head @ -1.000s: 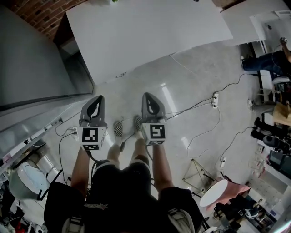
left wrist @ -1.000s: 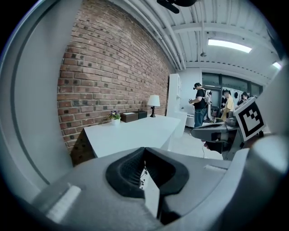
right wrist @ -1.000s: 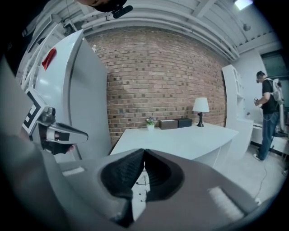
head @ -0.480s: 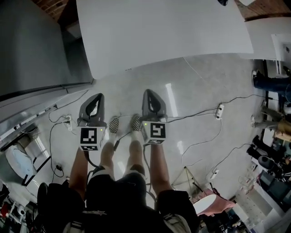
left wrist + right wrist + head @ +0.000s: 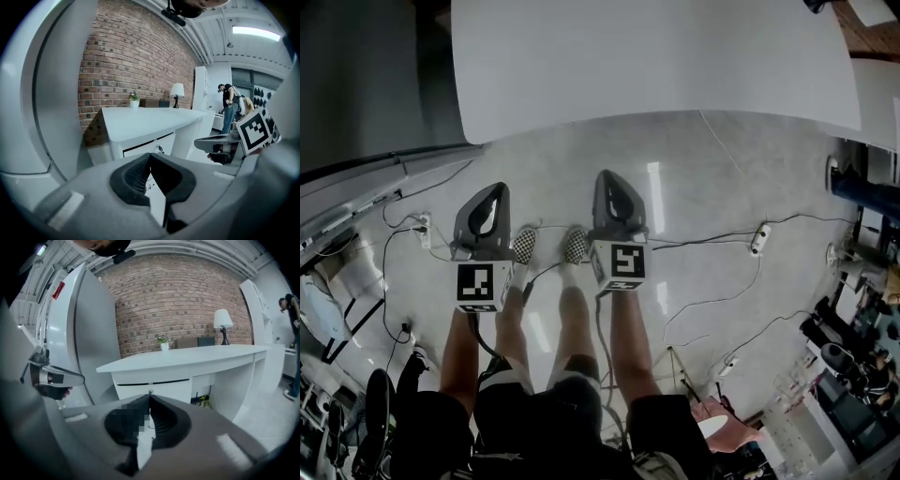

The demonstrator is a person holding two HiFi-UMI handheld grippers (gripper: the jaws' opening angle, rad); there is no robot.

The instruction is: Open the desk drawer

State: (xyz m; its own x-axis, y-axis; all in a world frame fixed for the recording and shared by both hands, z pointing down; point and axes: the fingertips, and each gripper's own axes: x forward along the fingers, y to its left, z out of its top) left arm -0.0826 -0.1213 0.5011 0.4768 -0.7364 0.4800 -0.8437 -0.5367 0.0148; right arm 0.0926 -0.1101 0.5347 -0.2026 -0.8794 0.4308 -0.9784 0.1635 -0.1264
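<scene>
One white desk (image 5: 656,66), one drawer (image 5: 173,386)

Both the left gripper (image 5: 494,190) & the right gripper (image 5: 607,178) are lower vs. before: more forearm shows behind each cube, arms more stretched. The head view also turns. The white desk (image 5: 656,56), tilted before, now lies nearly level & fills most of the top. The grey cabinet (image 5: 356,84) at left takes less room. The shoes (image 5: 525,246) shift a bit up & left. The power strip (image 5: 759,239) sits lower at right. The white round object (image 5: 717,427) is almost out at the bottom edge.
</scene>
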